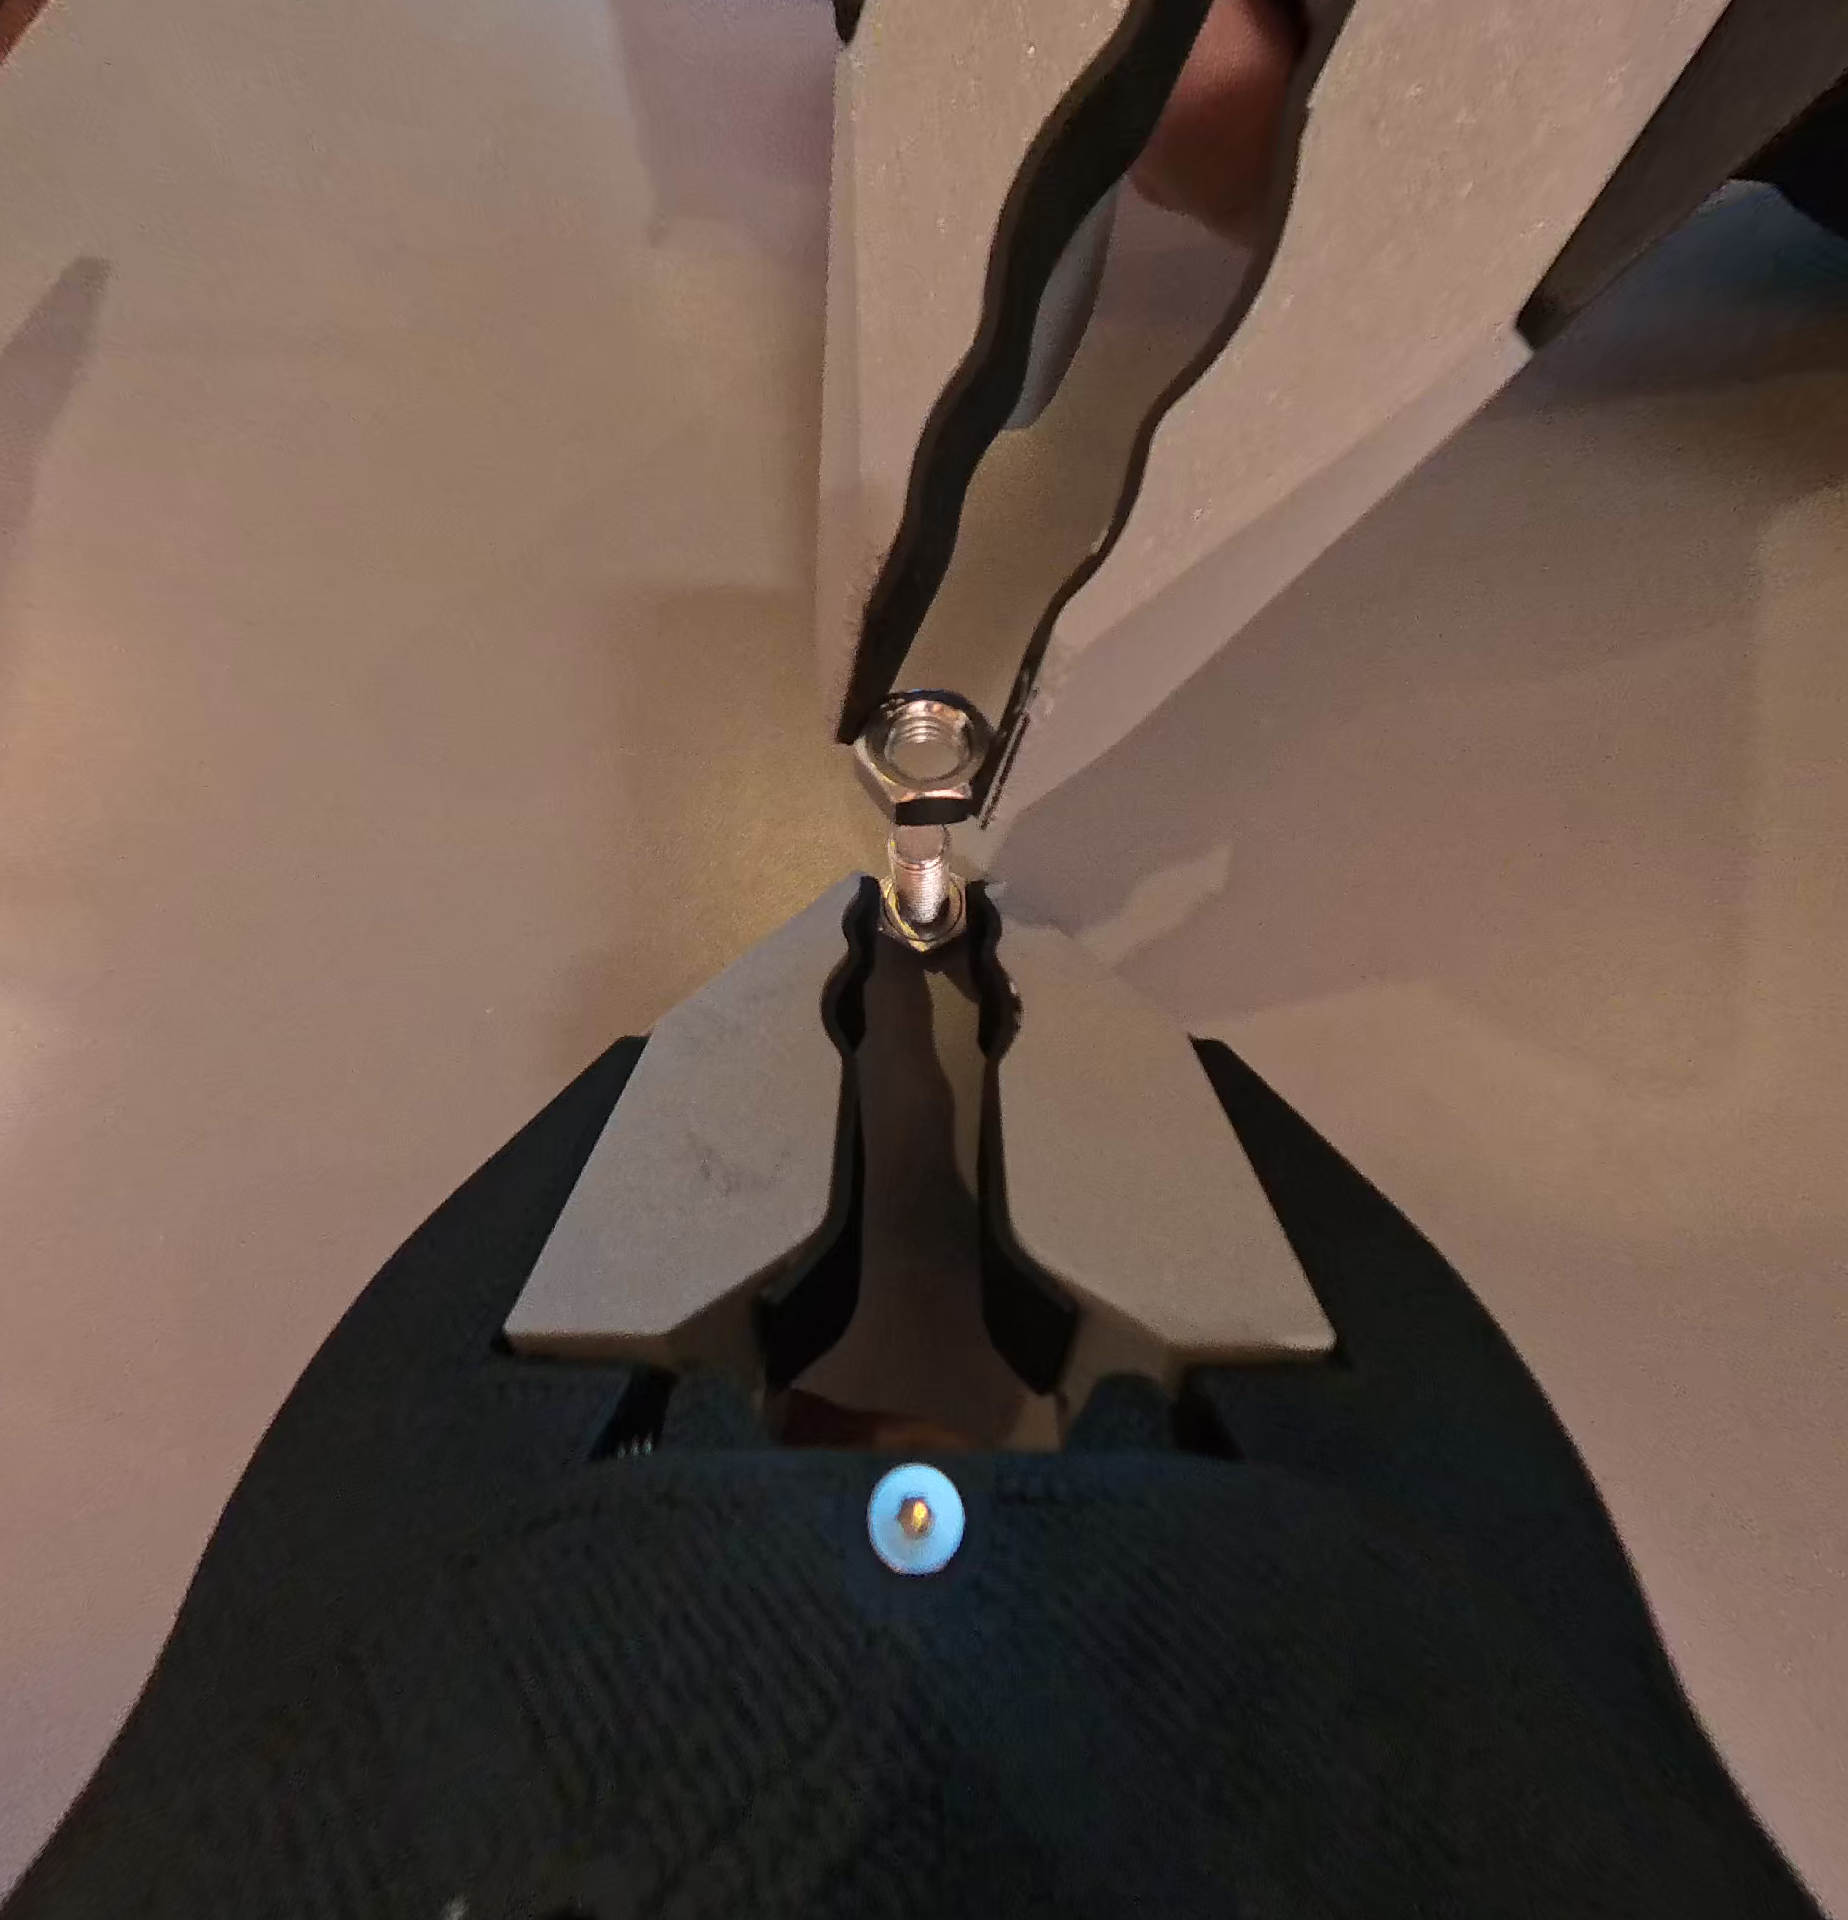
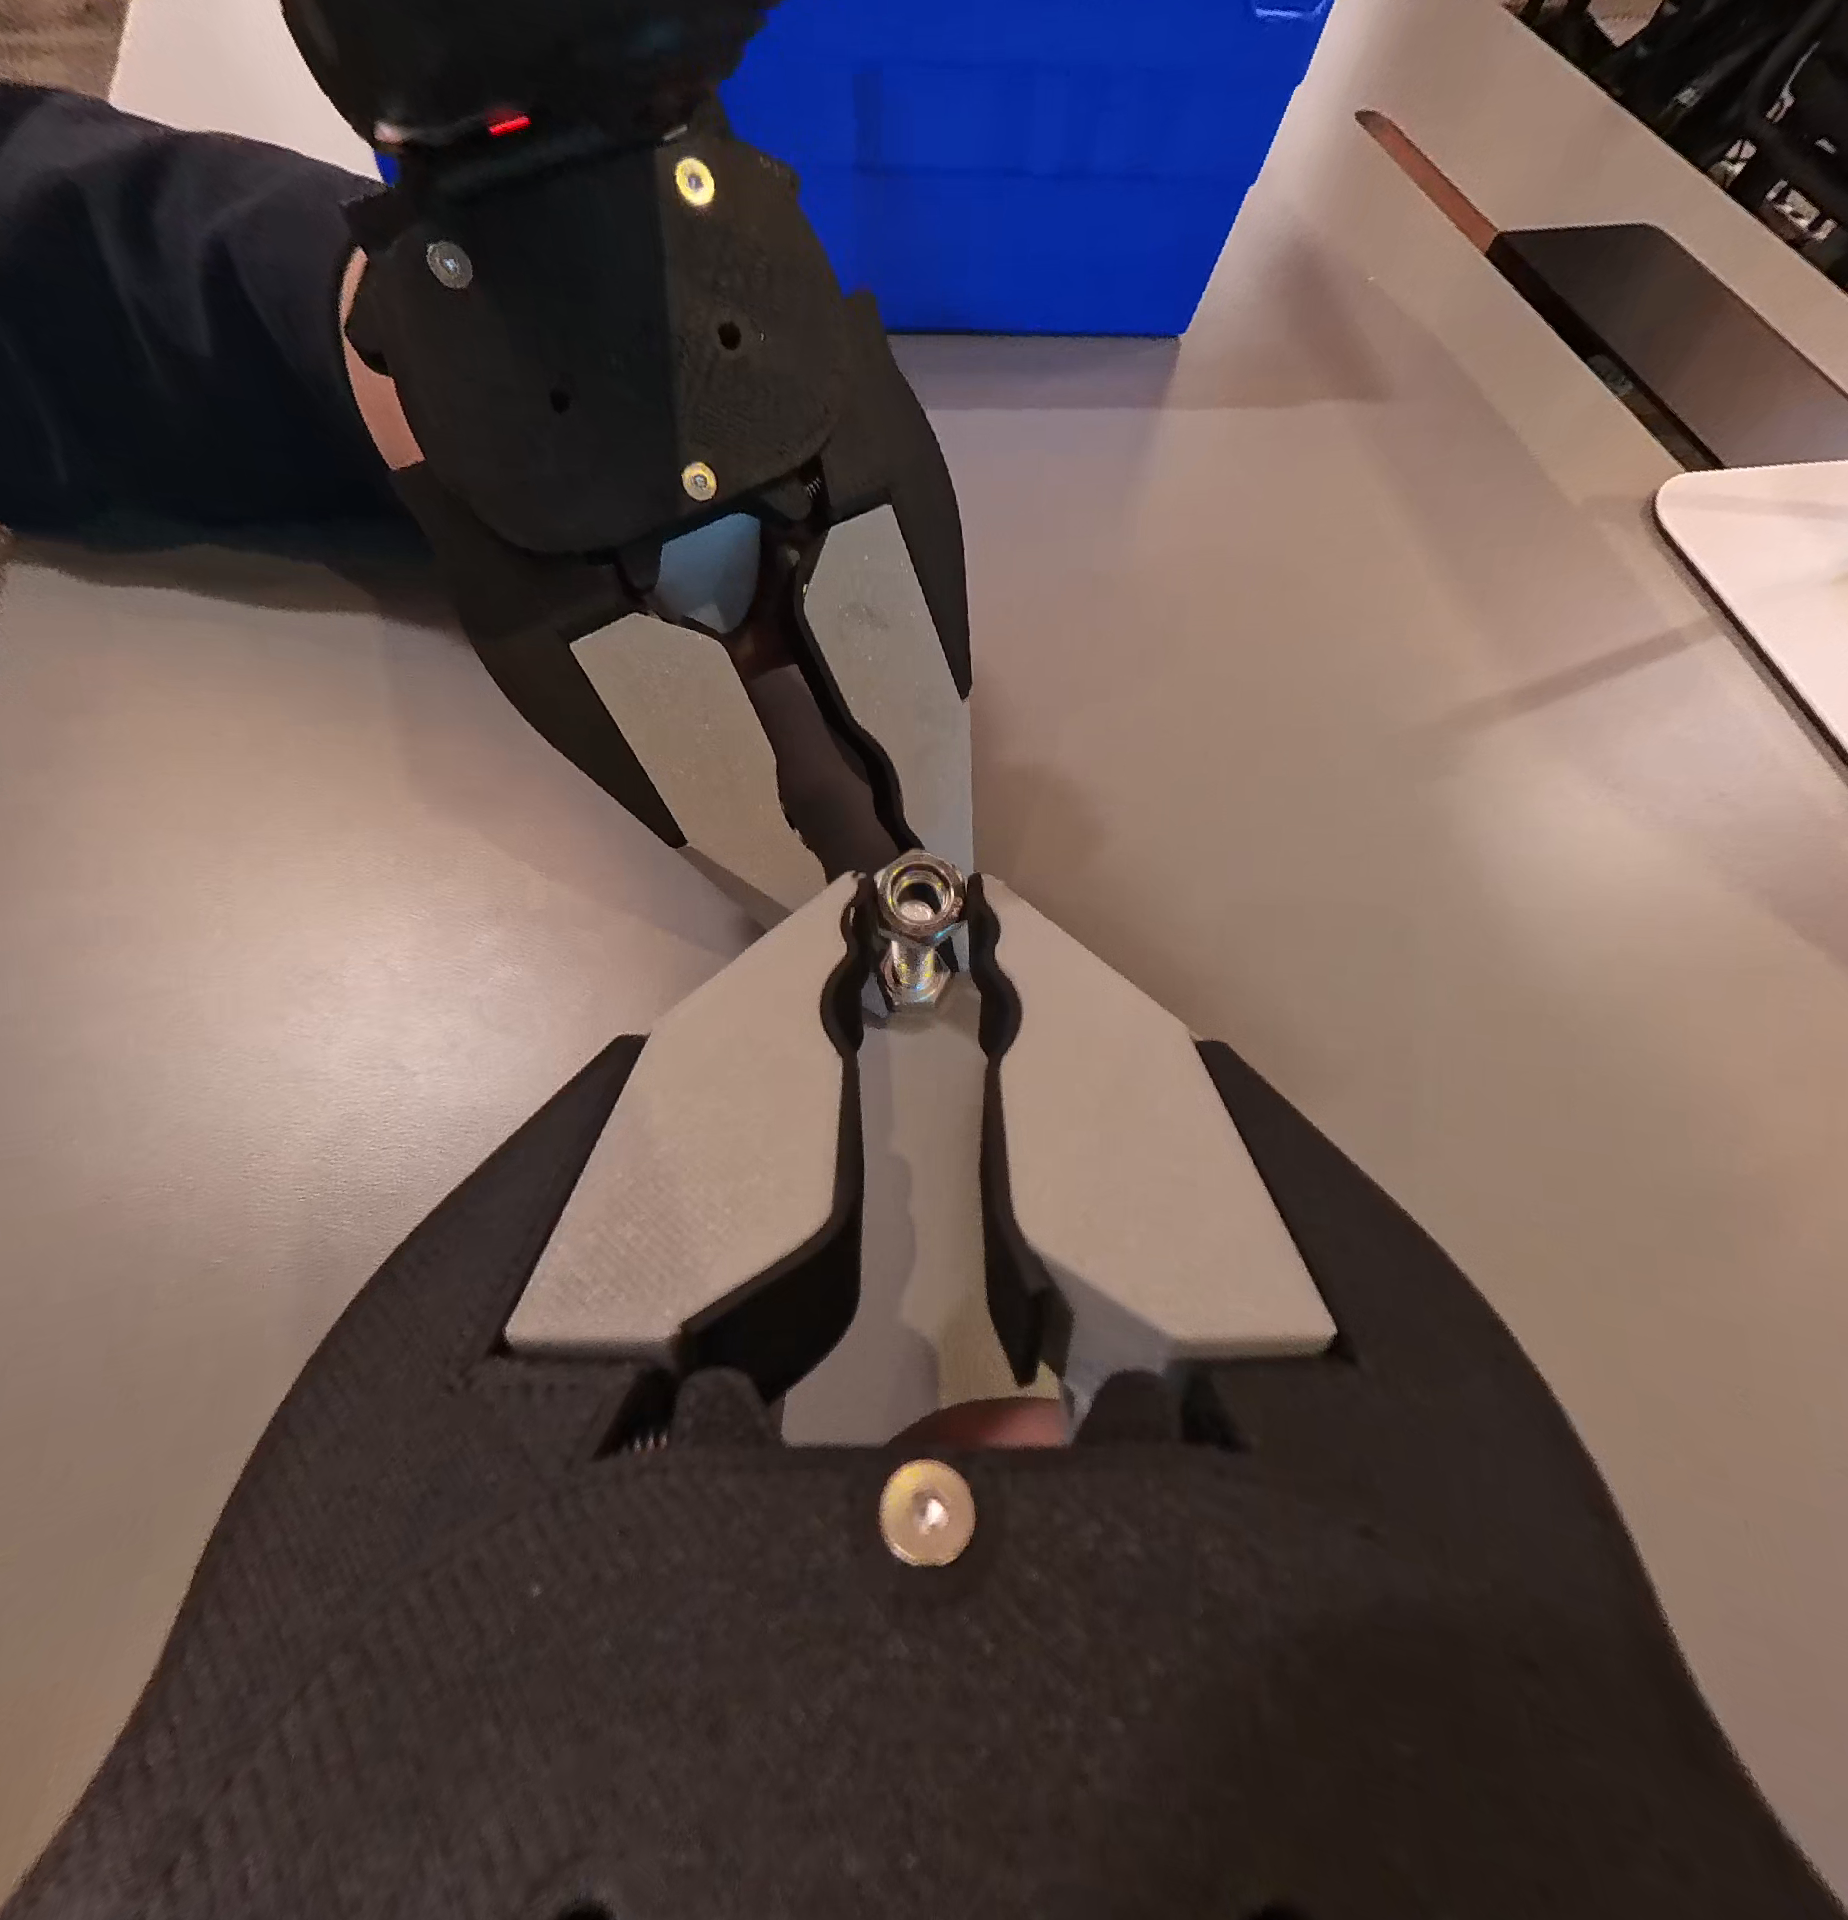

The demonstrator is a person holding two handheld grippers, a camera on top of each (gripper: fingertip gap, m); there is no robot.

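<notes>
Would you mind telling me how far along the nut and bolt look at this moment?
Done: both parts are off the table. In hand: the left tongs grip the bolt by its head, and the right tongs hold the nut at the bolt's tip. Left: bare thread shows between nut and head, so the nut is not run down; whether the threads have caught, I cannot tell.
</notes>
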